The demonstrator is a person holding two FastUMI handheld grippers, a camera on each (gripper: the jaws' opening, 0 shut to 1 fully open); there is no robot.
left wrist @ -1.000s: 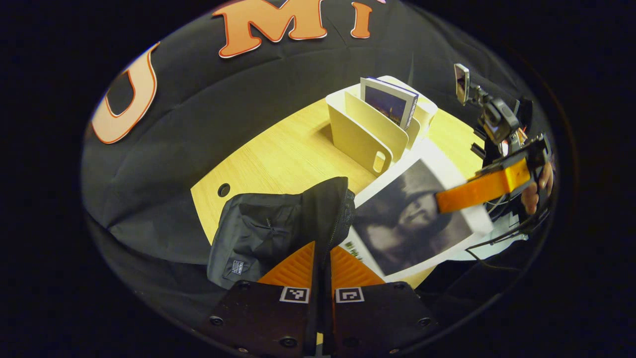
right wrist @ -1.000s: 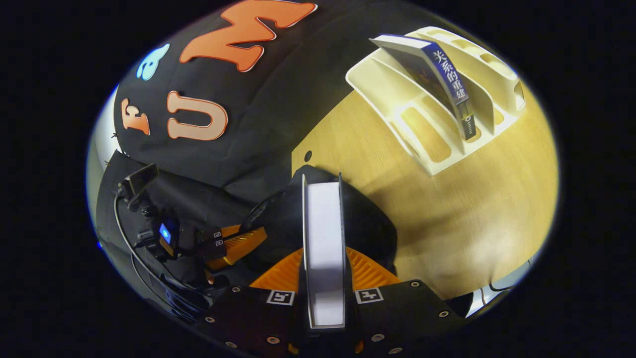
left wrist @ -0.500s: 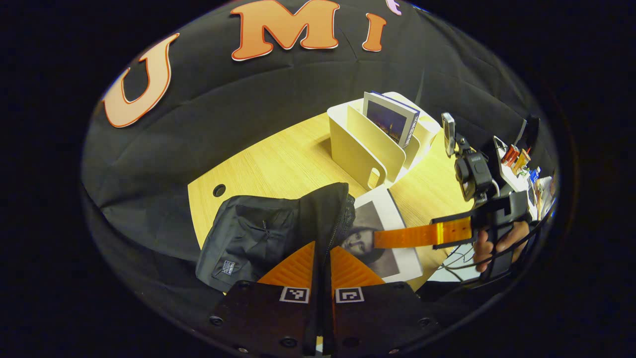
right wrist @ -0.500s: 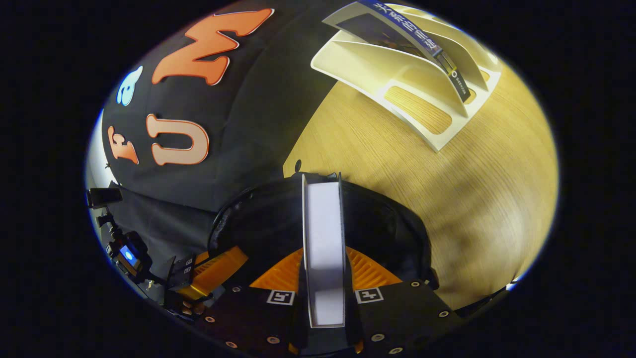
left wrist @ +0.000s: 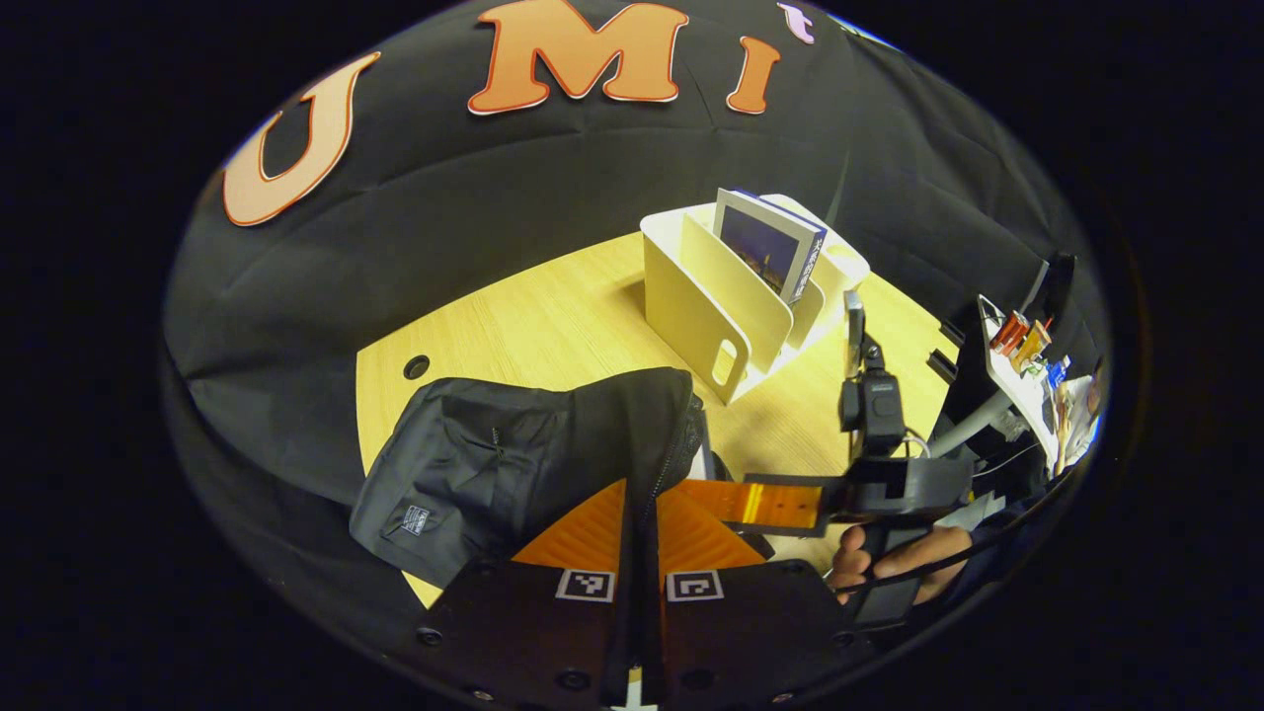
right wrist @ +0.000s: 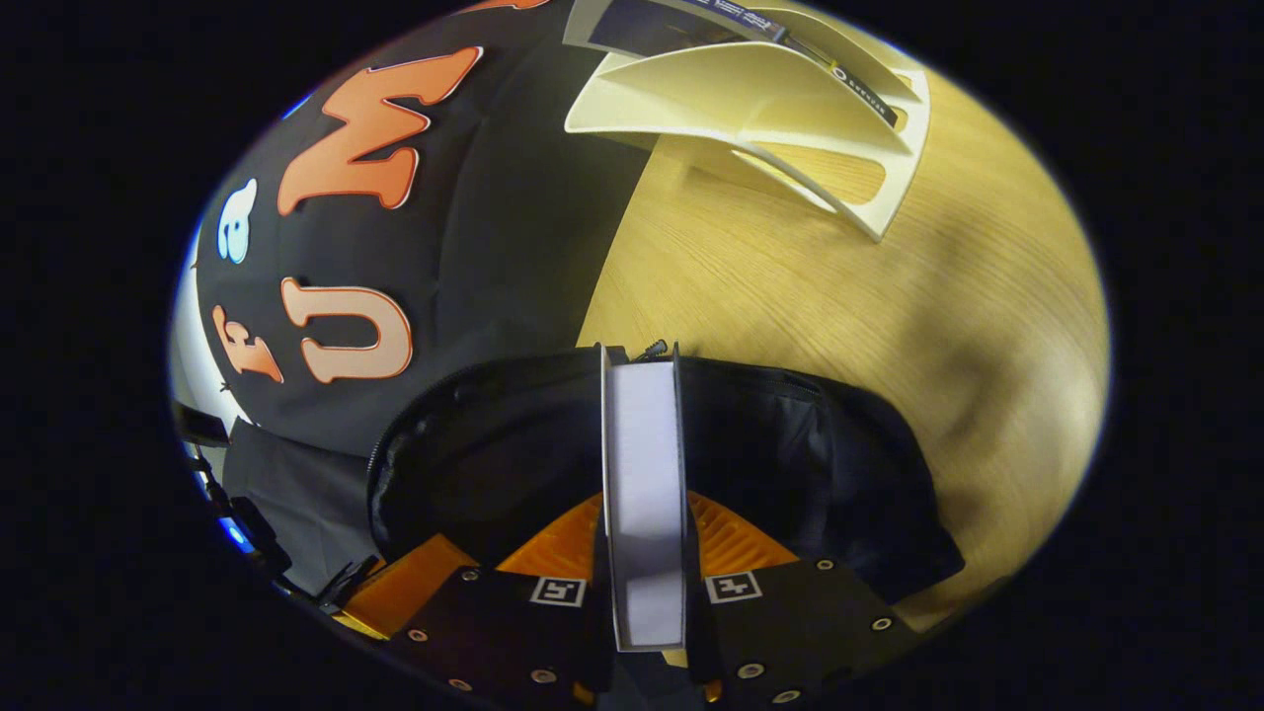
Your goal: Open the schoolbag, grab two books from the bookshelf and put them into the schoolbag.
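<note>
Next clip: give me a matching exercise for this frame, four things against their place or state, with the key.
Things
1. white-edged book
2. blue-spined book
3. schoolbag
4. cream bookshelf

Places or states
A. standing in a slot of the rack
B. on the wooden table, beyond the bag
C. mouth open, its edge pinched by the left gripper
D. clamped edge-on in the right gripper, over the bag's opening

Pairs: 1-D, 2-A, 3-C, 4-B
</note>
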